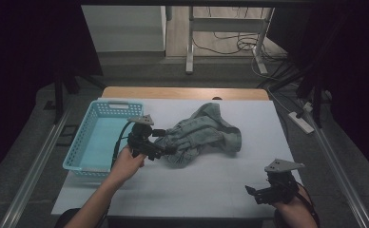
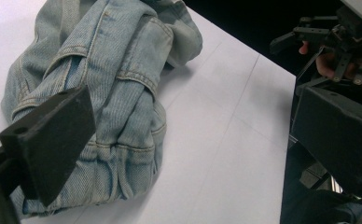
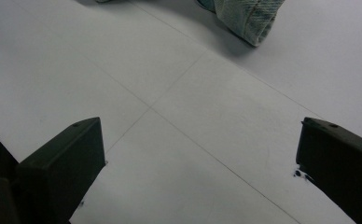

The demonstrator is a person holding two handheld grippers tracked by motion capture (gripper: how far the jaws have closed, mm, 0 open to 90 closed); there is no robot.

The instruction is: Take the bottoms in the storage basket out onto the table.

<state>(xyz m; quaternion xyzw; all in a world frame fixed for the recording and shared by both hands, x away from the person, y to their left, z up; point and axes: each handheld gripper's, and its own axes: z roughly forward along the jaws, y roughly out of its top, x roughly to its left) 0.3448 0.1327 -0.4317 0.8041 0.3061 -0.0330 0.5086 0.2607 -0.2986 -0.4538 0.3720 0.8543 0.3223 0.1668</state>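
Jeans [image 1: 204, 135] are lying bunched at frame centre beside the basket [image 1: 97, 137], left tongs [image 1: 160, 141] gaping around their edge, right tongs [image 1: 255, 192] gaping empty, risking snagging one loose fold.

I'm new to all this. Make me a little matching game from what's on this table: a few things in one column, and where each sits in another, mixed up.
Things:
1. denim garment
2. basket
3. left gripper
4. right gripper

Places or states:
A. light blue, at the table's left edge
B. jaws wide apart over bare white table near the front right corner
C. crumpled in a heap at the middle of the table
D. at the heap's left edge, jaws open

Pairs: 1-C, 2-A, 3-D, 4-B
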